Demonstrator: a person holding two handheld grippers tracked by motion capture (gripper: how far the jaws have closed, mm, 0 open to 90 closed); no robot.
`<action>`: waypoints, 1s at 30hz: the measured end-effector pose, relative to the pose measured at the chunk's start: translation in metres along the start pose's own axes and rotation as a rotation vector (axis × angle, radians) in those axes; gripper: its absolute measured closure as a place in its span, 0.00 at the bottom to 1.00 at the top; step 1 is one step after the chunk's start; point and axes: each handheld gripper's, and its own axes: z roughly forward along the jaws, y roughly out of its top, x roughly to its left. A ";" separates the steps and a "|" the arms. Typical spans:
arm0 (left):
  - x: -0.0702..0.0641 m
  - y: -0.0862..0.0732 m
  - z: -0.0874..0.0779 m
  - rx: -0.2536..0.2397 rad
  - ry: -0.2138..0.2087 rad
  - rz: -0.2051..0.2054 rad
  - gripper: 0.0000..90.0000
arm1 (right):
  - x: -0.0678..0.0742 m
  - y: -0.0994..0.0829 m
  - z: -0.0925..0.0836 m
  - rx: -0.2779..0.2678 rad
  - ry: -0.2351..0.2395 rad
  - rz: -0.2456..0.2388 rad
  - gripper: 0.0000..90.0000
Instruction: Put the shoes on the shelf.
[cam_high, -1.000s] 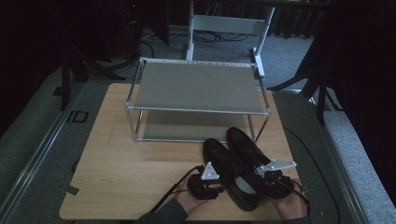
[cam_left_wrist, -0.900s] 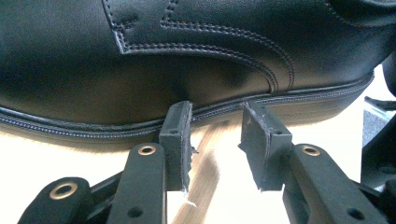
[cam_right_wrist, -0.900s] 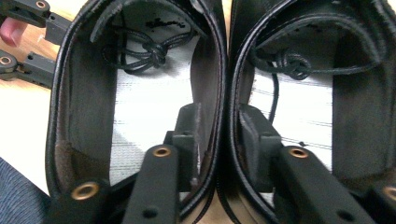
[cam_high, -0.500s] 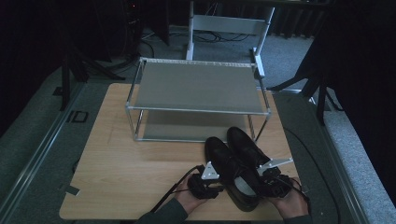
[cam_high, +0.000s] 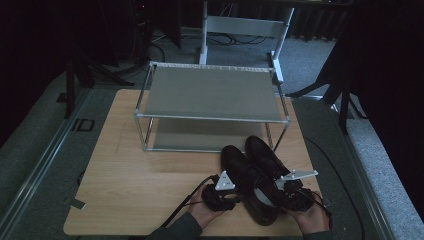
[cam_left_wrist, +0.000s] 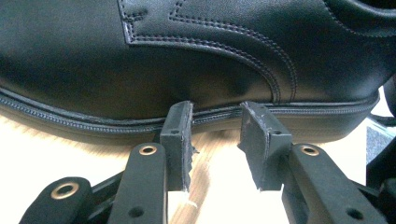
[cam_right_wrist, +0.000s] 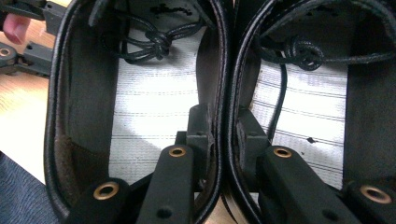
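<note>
We see a two-tier metal shoe rack (cam_high: 212, 95) standing on the far half of the wooden table (cam_high: 135, 175), and behind it a grey frame (cam_high: 245, 25) on the carpet.

From above, my room looks dim, nearly black at the edges, with soft flat light on the wooden table (cam_high: 125, 185) and only faint shadows. Close up, the tabletop burns out to pale glare, the black shoe (cam_left_wrist: 187, 60) shows a dull sheen, and my nearest jaws blur slightly.
</note>
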 end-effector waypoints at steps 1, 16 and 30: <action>0.000 0.000 0.000 0.001 0.002 0.000 0.70 | 0.000 0.000 0.000 -0.004 0.001 0.002 0.88; 0.005 0.000 -0.003 -0.011 0.013 -0.026 0.71 | 0.008 -0.001 -0.001 -0.072 -0.003 0.011 0.89; 0.011 0.001 -0.011 -0.035 0.032 -0.048 0.71 | 0.019 0.008 -0.004 -0.125 -0.021 -0.018 0.89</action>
